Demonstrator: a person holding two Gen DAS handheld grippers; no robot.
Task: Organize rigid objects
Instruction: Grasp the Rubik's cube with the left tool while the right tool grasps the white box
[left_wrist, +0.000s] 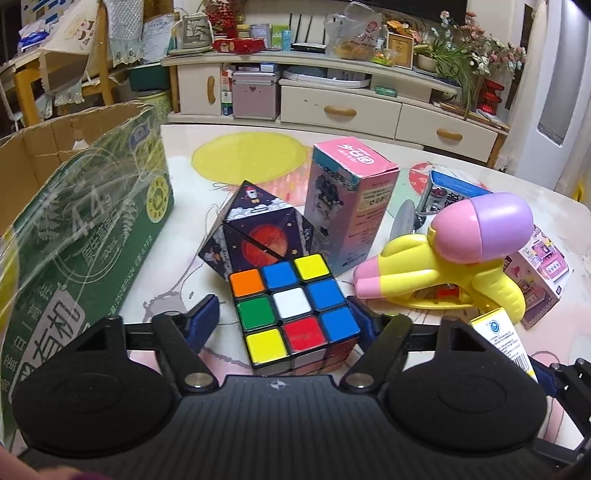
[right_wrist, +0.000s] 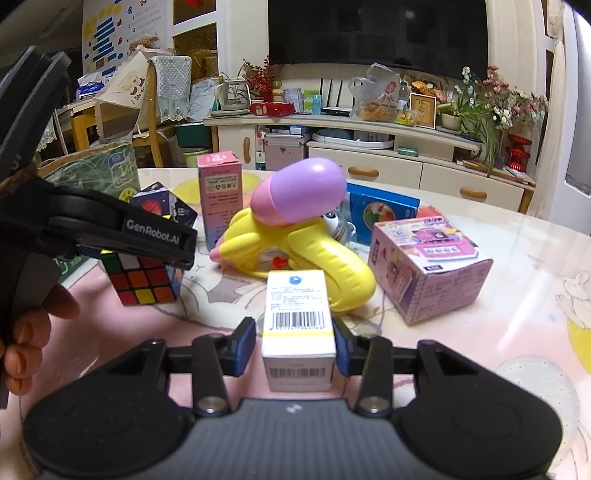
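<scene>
My left gripper (left_wrist: 282, 317) is open around a Rubik's cube (left_wrist: 291, 299) that stands on the table; the left finger is apart from it, the right finger close to its side. The cube also shows in the right wrist view (right_wrist: 142, 282) under the left gripper's body (right_wrist: 122, 229). My right gripper (right_wrist: 295, 345) has a small white and yellow box with a barcode (right_wrist: 298, 325) between its fingers; the right pad touches it, a small gap shows at the left pad. That box shows at the edge of the left wrist view (left_wrist: 502, 336).
An open green cardboard carton (left_wrist: 81, 229) stands at the left. On the table lie a space-print cube (left_wrist: 255, 229), a tall pink box (left_wrist: 351, 199), a yellow and pink toy water gun (right_wrist: 295, 229), a pink toy box (right_wrist: 428, 266) and a blue box (right_wrist: 384, 210).
</scene>
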